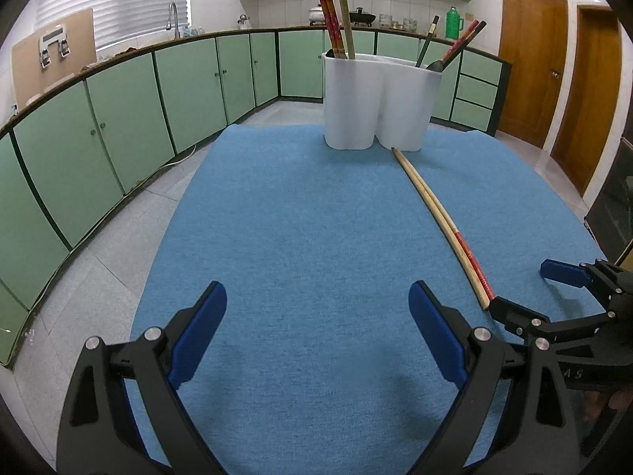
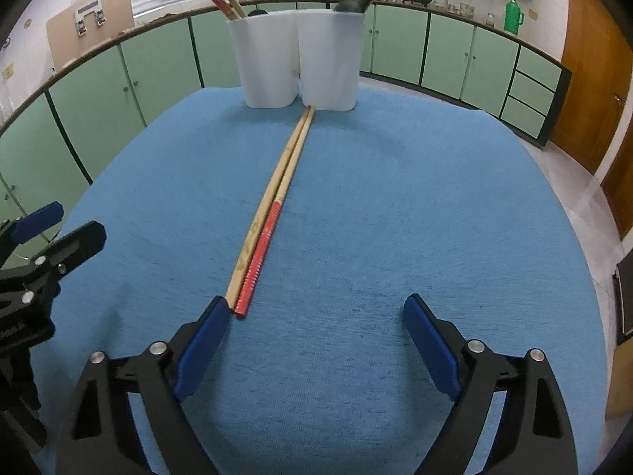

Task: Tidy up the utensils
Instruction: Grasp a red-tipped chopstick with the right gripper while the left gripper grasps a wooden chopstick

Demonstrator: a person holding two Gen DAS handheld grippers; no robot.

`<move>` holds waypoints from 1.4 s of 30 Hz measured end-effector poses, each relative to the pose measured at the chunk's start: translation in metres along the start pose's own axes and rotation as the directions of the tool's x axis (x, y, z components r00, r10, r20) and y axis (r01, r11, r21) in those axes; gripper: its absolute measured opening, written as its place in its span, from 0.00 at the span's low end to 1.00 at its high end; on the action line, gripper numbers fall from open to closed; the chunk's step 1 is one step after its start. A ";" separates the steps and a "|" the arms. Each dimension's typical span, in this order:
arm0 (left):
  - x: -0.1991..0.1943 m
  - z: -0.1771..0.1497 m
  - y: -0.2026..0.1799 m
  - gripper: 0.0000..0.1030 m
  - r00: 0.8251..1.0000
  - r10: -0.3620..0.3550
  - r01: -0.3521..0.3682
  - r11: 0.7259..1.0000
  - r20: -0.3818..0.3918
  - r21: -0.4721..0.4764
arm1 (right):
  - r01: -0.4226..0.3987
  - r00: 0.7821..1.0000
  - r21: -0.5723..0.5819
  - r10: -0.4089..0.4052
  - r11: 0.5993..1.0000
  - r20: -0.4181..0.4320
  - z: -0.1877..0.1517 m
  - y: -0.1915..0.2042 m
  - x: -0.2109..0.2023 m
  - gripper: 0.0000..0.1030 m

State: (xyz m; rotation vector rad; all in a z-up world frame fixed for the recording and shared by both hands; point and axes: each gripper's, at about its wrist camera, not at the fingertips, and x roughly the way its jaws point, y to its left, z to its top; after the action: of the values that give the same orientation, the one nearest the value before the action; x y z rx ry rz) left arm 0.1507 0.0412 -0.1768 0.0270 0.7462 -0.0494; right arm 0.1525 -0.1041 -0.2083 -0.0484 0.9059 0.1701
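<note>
A white two-compartment utensil holder stands at the far end of the blue cloth; it also shows in the right wrist view. Its compartments hold red and wooden chopsticks and a dark spoon. A plain wooden chopstick and a red-ended chopstick lie side by side on the cloth, running from the holder toward me; in the left wrist view they lie right of centre. My left gripper is open and empty over the cloth. My right gripper is open, its left fingertip beside the chopsticks' near ends.
The blue cloth covers a table. Green kitchen cabinets curve around behind, with a sink tap, pots and a green flask on the counter. Wooden doors stand at the right.
</note>
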 end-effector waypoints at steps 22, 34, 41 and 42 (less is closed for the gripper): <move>0.005 -0.003 -0.007 0.88 1.000 0.000 0.001 1.000 -0.019 0.012 | -0.064 0.998 -0.002 0.064 0.998 0.024 -0.005 -0.001 -0.008 0.20; 0.007 -0.004 -0.034 0.88 0.999 -0.038 0.039 0.999 -0.033 0.020 | -0.054 0.998 0.019 0.053 0.998 0.046 -0.009 -0.016 -0.017 0.06; 0.011 -0.005 -0.063 0.88 0.996 -0.076 0.077 0.997 -0.047 0.018 | -0.022 0.997 0.062 0.017 0.998 0.074 -0.011 -0.048 -0.031 0.06; 0.012 -0.005 -0.067 0.85 0.996 -0.077 0.079 0.997 -0.052 0.021 | -0.021 0.997 0.072 0.016 0.997 0.077 -0.011 -0.052 -0.033 0.06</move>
State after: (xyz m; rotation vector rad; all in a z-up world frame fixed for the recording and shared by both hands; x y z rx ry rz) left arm 0.1523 -0.0259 -0.1891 0.0207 0.7974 -0.1320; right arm 0.1328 -0.1609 -0.1908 0.0337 0.8357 0.1550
